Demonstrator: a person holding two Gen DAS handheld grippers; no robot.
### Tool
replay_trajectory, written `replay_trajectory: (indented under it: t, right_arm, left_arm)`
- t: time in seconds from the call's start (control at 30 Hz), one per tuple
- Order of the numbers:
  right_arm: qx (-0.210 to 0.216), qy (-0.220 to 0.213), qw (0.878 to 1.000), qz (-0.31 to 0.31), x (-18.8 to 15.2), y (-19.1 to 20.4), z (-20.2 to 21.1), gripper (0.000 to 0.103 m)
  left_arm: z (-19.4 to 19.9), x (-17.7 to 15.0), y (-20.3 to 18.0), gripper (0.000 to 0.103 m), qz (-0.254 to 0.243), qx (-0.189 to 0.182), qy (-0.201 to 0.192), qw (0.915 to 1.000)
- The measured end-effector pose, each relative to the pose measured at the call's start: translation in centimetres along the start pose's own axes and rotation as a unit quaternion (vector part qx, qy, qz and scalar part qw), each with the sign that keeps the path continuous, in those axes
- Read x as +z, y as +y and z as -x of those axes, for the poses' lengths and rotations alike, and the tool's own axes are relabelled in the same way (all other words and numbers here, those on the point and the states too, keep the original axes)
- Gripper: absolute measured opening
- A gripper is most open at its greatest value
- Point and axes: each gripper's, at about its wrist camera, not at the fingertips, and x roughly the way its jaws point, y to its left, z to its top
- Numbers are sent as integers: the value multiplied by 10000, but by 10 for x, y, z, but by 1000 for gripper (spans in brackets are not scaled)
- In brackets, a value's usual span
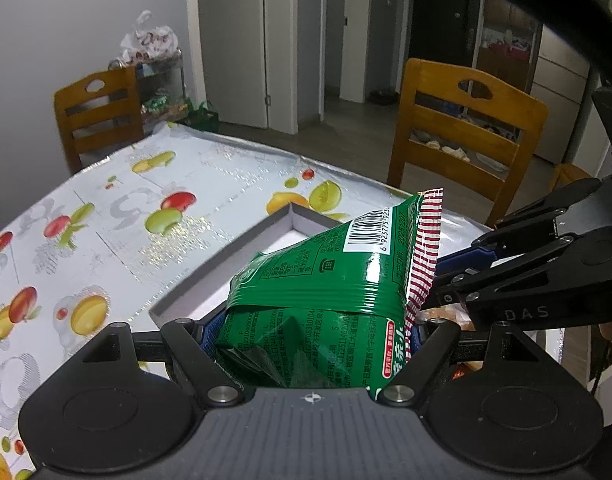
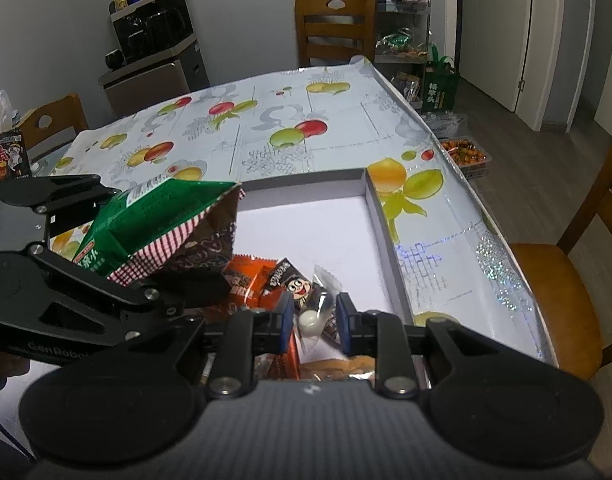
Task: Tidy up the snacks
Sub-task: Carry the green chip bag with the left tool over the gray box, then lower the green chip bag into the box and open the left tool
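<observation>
Green crinkled foil snack bag [image 1: 325, 280] sits clenched in the left gripper [image 1: 309, 336], held above the shallow white cardboard box [image 2: 379, 216]. Right gripper [image 2: 314, 316] hangs released over the small wrapped snacks [image 2: 284, 280] at the box's near end, nearer them than the left.

Wooden chairs [image 1: 461, 128] beside fruit-print tablecloth [image 2: 266, 136] (glossy); doors [image 1: 234, 40] behind.

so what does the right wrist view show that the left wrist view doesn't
Only the right wrist view shows the small wrapped snacks lying in the box, the right claw open over them, and the black drinks machine. Only the left wrist view shows the green bag's barcode and the dark doorway. Both show the green crinkly snack bag gripped by the left claw, the shallow grey cardboard box and the fruit-print tablecloth.
</observation>
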Motion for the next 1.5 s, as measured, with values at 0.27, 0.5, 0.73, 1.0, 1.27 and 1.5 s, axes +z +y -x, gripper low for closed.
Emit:
replay_trajectory:
  t: [0.27,0.5,0.73,1.0,1.27,1.5]
  right_arm:
    - [20,207,9998,34,-2,-6,-11,21]
    - [-1,368,9993,69,-5,-9,-17,21]
    - [25,512,9987,29,-8,-13,-26,22]
    - [16,534,9986,63,-7,-10,-27,22]
    - [-28,577,9983,8,-8,-11,-28,25]
    - [-8,573,9983,-132,-7,-12,-28,41]
  left_arm:
    - [-12,-4,-4,79,40,-130,204,9997]
    - [-23,-10,-7,81,37,-131,433,9990]
    - [-24,-9,-10,82,-37,-131,448,9989]
    - [-23,-10,-11,82,-39,-141,382,9992]
    - [-18,-9,-14,85,-175,-82,310,9993]
    - [-15,-10,-17,88,-274,-90,296,9991]
